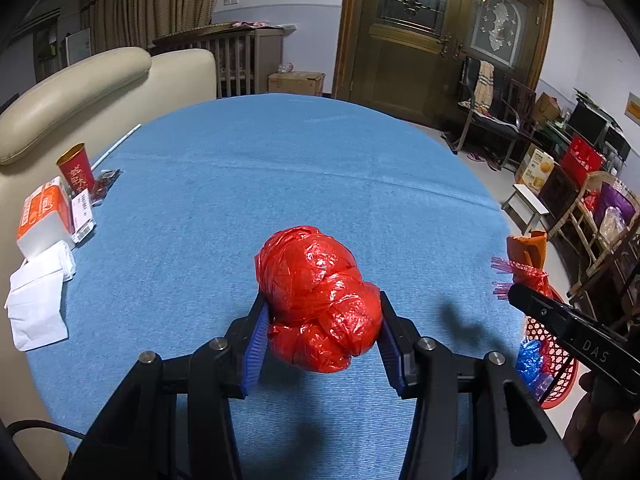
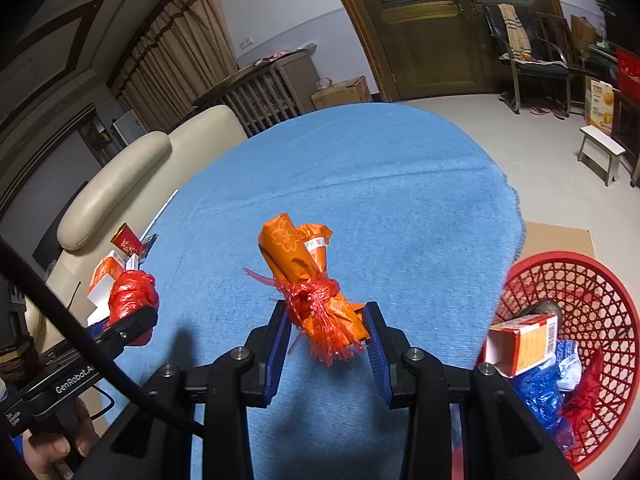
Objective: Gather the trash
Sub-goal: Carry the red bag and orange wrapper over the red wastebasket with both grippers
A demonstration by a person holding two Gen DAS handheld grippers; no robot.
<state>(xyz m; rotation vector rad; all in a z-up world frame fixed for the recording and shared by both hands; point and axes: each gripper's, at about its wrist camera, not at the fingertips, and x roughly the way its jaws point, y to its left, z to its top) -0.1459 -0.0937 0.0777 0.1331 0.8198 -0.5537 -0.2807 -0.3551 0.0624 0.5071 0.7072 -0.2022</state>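
Observation:
My left gripper is shut on a crumpled red plastic bag and holds it above the blue tablecloth. The bag also shows in the right wrist view at the left. My right gripper is shut on an orange wrapper bundle tied with red mesh, held above the cloth. That bundle shows at the right edge of the left wrist view. A red plastic basket stands off the table's right edge, holding an orange-white carton, blue plastic and red plastic.
At the table's left edge lie a red paper cup, an orange tissue pack, white paper napkins, a label card and a small wrapper. A beige sofa stands behind them. Chairs, boxes and a white stool stand at the right.

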